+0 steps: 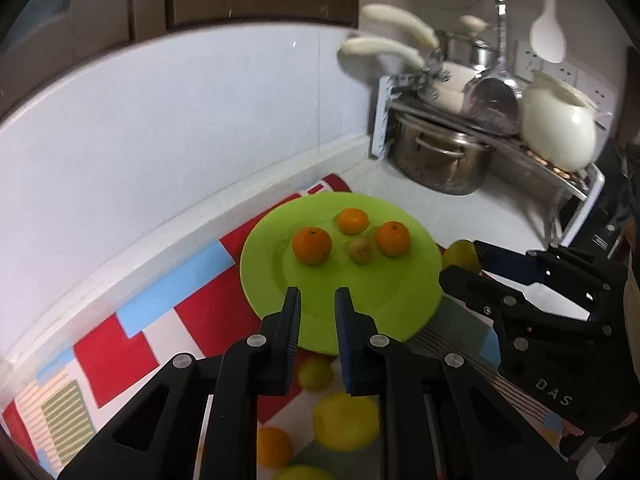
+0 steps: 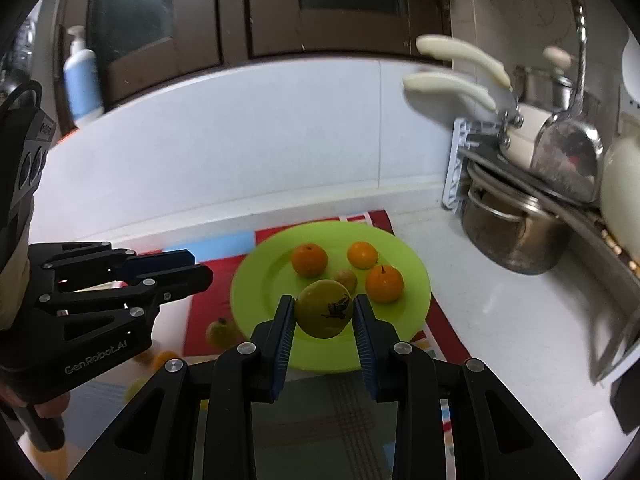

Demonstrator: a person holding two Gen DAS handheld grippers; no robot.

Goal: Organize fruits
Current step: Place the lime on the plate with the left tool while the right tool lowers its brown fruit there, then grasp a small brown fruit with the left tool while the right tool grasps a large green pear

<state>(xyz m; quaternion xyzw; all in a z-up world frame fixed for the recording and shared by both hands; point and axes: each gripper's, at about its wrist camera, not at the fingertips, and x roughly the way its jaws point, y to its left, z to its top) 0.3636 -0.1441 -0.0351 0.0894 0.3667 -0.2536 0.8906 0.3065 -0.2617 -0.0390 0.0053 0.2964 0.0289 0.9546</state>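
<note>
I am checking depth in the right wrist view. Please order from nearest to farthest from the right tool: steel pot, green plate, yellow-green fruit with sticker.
1. Yellow-green fruit with sticker, between the right tool fingers.
2. Green plate, just beyond.
3. Steel pot, far right, under rack.

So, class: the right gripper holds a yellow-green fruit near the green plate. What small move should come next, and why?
Probably carry the yellow-green fruit a little further forward over the green plate, then lower and release it. The right gripper is shut on it above the plate's near edge, and bare plate lies in front of the three oranges already there. The left gripper is shut and holds nothing.
</note>
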